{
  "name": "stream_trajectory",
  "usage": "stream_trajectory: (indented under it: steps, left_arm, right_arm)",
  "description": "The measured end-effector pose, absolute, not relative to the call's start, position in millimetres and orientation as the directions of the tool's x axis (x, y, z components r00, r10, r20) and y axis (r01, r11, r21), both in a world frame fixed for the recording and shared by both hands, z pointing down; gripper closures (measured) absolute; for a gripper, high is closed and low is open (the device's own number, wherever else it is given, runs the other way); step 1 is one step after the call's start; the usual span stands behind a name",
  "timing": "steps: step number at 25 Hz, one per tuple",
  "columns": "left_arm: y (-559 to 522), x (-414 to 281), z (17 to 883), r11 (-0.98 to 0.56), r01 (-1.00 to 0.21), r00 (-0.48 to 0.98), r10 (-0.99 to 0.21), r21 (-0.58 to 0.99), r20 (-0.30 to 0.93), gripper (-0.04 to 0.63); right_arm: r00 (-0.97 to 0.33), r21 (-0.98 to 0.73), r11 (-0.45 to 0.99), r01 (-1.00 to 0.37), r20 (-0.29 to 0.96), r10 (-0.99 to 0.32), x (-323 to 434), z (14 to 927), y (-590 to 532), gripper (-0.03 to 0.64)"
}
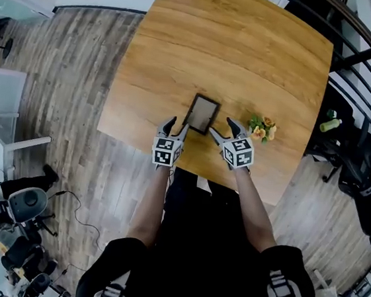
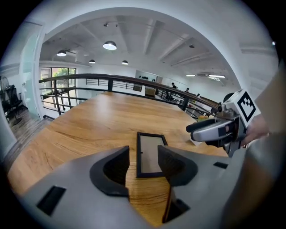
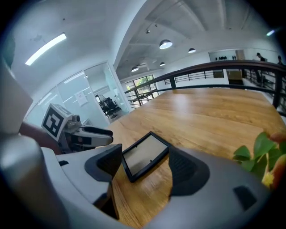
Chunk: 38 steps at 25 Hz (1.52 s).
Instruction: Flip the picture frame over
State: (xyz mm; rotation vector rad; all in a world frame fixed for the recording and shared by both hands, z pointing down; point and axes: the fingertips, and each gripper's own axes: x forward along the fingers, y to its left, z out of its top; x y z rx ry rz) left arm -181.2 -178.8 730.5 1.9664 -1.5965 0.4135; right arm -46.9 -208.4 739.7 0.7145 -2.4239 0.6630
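Note:
A small picture frame with a black border lies flat on the wooden table, near its front edge. It also shows in the left gripper view, picture frame, and in the right gripper view, picture frame, grey panel up. My left gripper stands open just short of the frame's near left corner, with nothing between its fingers. My right gripper is open too, at the frame's near right side. Neither gripper touches the frame. In each gripper view the other gripper shows off to the side.
A small bunch of artificial flowers with green leaves lies on the table right of the right gripper. The table's front edge runs just behind both grippers. Black railings and office chairs stand to the right of the table.

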Motion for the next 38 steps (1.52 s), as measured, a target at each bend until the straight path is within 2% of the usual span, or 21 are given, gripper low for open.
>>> stream_trajectory:
  steps: [16,26,31,38]
  left_arm:
    - [-208.8,-179.0,805.7,-0.176,-0.95,0.306,-0.686,0.258,0.66,0.393]
    - [-212.4,-179.0,814.4,-0.194,-0.953,0.302,-0.666,0.233,0.682,0.403]
    - [-210.6,-174.0,812.9,-0.194,-0.95,0.31,-0.673,0.245,0.671,0.471]
    - [-210.1,-169.9,810.4,-0.149,-0.955,0.287,-0.681,0.255,0.674,0.511]
  right_arm:
    - [-0.67,-0.301,0.704,-0.643,0.666,-0.327,-46.2,773.0,-199.2,0.287]
    - [-0.662,-0.31,0.69,-0.654,0.675,-0.325,-47.1,778.8,-202.8,0.287]
    - [-0.667,-0.313,0.691,-0.651,0.67,-0.325,-49.2,774.7,-201.7,0.287]
    - [-0.664,-0.306,0.69,-0.656,0.668,-0.335,-37.1,770.3,-202.7,0.288]
